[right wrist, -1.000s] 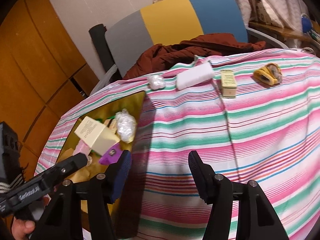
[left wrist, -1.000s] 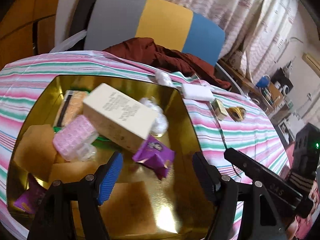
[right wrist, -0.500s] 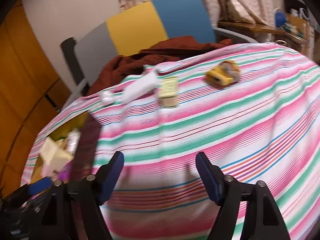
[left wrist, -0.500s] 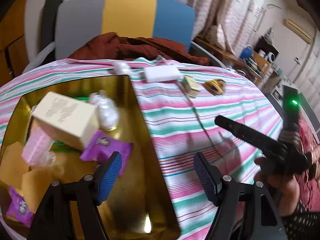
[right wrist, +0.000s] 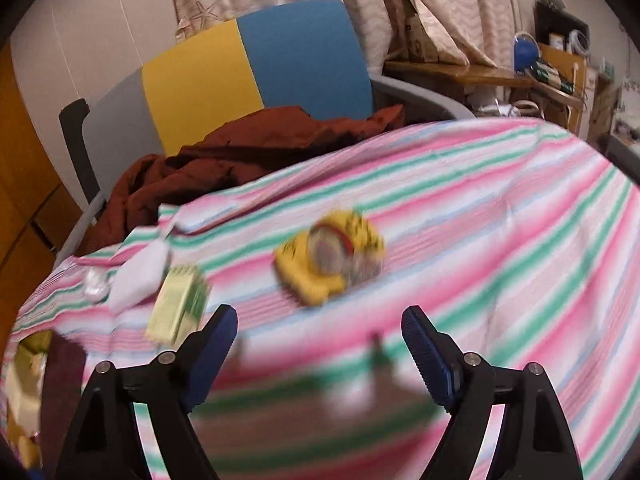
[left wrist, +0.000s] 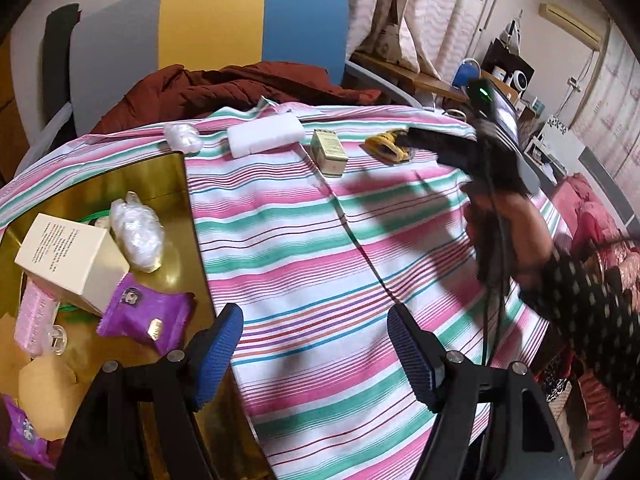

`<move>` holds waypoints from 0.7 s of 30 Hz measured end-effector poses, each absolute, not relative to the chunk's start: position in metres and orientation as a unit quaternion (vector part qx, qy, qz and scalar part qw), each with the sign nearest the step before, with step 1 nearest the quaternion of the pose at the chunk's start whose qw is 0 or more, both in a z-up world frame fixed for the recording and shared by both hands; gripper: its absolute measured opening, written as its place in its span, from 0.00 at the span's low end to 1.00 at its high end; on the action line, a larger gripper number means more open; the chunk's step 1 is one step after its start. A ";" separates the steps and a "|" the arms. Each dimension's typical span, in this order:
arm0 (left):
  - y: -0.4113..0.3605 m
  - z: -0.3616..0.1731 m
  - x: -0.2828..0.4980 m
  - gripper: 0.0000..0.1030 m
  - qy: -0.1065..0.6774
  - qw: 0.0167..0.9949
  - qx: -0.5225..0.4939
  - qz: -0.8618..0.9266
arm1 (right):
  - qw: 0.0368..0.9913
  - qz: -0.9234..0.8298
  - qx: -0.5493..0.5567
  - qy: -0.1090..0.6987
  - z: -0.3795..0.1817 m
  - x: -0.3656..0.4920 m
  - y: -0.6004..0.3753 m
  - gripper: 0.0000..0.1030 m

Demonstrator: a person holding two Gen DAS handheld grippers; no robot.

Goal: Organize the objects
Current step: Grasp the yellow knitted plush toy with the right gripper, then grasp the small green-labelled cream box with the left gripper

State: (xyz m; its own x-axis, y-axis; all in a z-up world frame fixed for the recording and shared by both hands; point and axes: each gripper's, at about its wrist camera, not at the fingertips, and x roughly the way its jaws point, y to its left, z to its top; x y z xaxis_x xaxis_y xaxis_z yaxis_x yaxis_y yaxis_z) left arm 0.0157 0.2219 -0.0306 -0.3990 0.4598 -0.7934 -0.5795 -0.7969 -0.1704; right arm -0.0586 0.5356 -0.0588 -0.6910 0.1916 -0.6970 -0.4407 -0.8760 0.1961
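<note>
Striped cloth point(left wrist: 320, 240) in pink, green and white covers the table, with a grey, yellow and blue chair point(left wrist: 208, 32) behind it. Ahead of the right gripper point(right wrist: 318, 344) and slightly right of its left finger lies the blurred yellow object point(right wrist: 328, 258); a small green-and-cream box point(right wrist: 178, 304) sits just beyond the left fingertip, a white block point(right wrist: 138, 276) farther left. The right fingers stand wide apart, having just been opening — nothing lies between them, only cloth.

Left gripper point(left wrist: 316, 344): fingers spread, empty, over the cloth at the edge of the gold tray point(left wrist: 176, 184). Left of its left finger the tray holds a cream carton point(left wrist: 68, 256), a purple packet point(left wrist: 146, 314), a clear plastic wad point(left wrist: 136, 232) and a pink packet point(left wrist: 34, 316). Far ahead, beyond the fingers, the white block point(left wrist: 266, 136), the small box point(left wrist: 329, 152) and the yellow object point(left wrist: 382, 146) lie in a row — the right gripper's dark finger point(left wrist: 440, 148) reaches to the last of these, though contact cannot be told. A hand point(left wrist: 508, 236) with a dotted sleeve point(left wrist: 588, 312) grips that tool.
</note>
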 end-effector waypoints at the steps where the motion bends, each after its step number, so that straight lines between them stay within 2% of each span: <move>1: 0.224 -0.031 0.015 0.74 0.069 0.311 -0.452 0.833 | 0.178 0.903 -0.352 0.169 -0.058 -0.066 0.539 0.83; 7: 0.233 -0.033 0.010 0.74 0.077 0.307 -0.458 0.831 | 0.178 0.899 -0.360 0.176 -0.071 -0.100 0.563 0.82; 18: 0.273 -0.033 -0.023 0.74 0.087 0.307 -0.461 0.828 | 0.180 0.898 -0.363 0.171 -0.093 -0.106 0.564 0.52; 21: 0.290 -0.034 -0.037 0.74 0.081 0.312 -0.463 0.826 | 0.190 0.902 -0.351 0.165 -0.090 -0.102 0.563 0.48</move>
